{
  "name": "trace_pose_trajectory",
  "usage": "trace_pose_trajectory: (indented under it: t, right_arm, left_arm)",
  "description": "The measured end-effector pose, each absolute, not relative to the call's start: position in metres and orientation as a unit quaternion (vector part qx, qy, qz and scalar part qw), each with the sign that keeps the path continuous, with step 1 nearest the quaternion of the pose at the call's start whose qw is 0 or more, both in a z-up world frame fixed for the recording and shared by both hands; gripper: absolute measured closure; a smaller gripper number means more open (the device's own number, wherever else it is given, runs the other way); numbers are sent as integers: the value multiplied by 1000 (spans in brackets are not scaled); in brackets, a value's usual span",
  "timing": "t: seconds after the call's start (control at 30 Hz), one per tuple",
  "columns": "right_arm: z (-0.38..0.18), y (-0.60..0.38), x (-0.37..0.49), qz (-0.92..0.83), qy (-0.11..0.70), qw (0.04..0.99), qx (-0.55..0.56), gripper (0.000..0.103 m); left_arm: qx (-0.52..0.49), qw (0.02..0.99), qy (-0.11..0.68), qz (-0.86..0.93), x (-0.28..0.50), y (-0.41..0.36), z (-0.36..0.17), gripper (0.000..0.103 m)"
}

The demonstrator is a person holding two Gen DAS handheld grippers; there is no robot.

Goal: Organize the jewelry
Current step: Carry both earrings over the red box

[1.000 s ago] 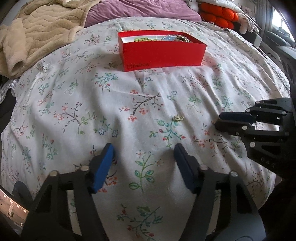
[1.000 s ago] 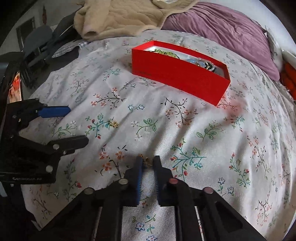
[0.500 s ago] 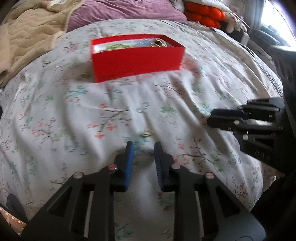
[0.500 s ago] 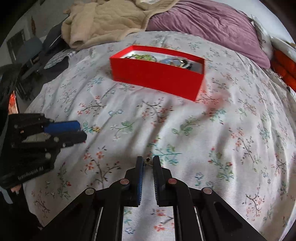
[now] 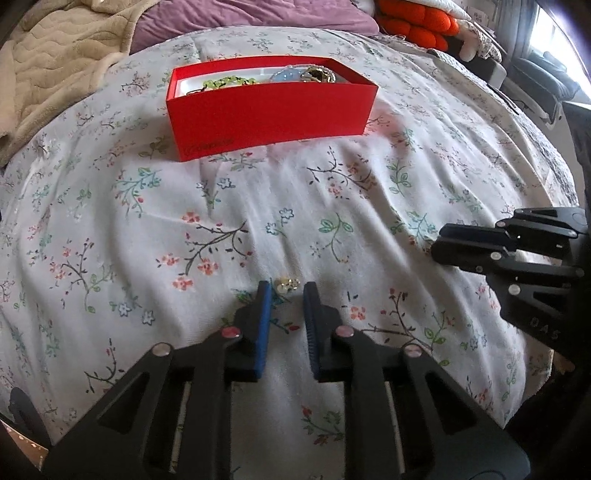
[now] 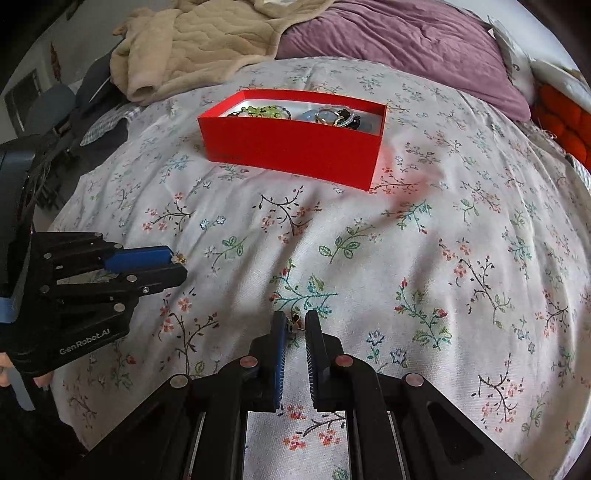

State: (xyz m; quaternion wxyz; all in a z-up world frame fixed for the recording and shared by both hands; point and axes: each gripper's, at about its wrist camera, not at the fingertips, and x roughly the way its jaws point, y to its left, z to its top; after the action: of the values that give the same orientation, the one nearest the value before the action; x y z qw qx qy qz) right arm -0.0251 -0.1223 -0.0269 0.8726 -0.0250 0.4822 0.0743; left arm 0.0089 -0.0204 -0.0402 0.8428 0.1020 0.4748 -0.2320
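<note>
A red open box [image 5: 271,110] with several pieces of jewelry inside sits on the floral bedspread; it also shows in the right wrist view [image 6: 295,142]. My left gripper [image 5: 287,290] has its fingers narrowly apart around a small gold earring [image 5: 288,284] at its tips, just at the cloth. My right gripper [image 6: 293,321] is shut on a small gold and dark earring [image 6: 295,322], held above the bedspread. Each gripper shows in the other's view, the right gripper [image 5: 439,243] and the left gripper [image 6: 177,264].
A beige quilted blanket [image 6: 192,44] and a purple pillow [image 6: 406,40] lie beyond the box. Orange cushions [image 5: 413,22] are at the far right. Dark chairs [image 6: 55,110] stand off the bed's left edge.
My left gripper went from wide open to nearly shut and moved forward onto the earring on the cloth. My right gripper lifted its earring off the bedspread and moved toward the box.
</note>
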Motion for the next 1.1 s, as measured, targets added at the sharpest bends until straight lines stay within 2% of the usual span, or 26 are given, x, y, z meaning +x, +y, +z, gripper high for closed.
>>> trace_pose_trajectory:
  t: [0.07, 0.13, 0.6, 1.1]
  right_arm:
    - [-26, -122, -25, 73, 482, 873, -24, 93]
    - [-26, -122, -25, 71, 483, 872, -24, 93]
    - [-13, -124, -18, 64, 488, 870, -10, 93]
    - [32, -130, 9, 59, 453, 889, 24, 93]
  left_arm:
    - [103, 844, 474, -226, 10, -20, -40, 94]
    - [104, 845, 474, -224, 11, -19, -40, 97]
    - [92, 846, 474, -227, 10, -16, -31, 97]
    - [39, 860, 455, -227, 37, -16, 11, 97]
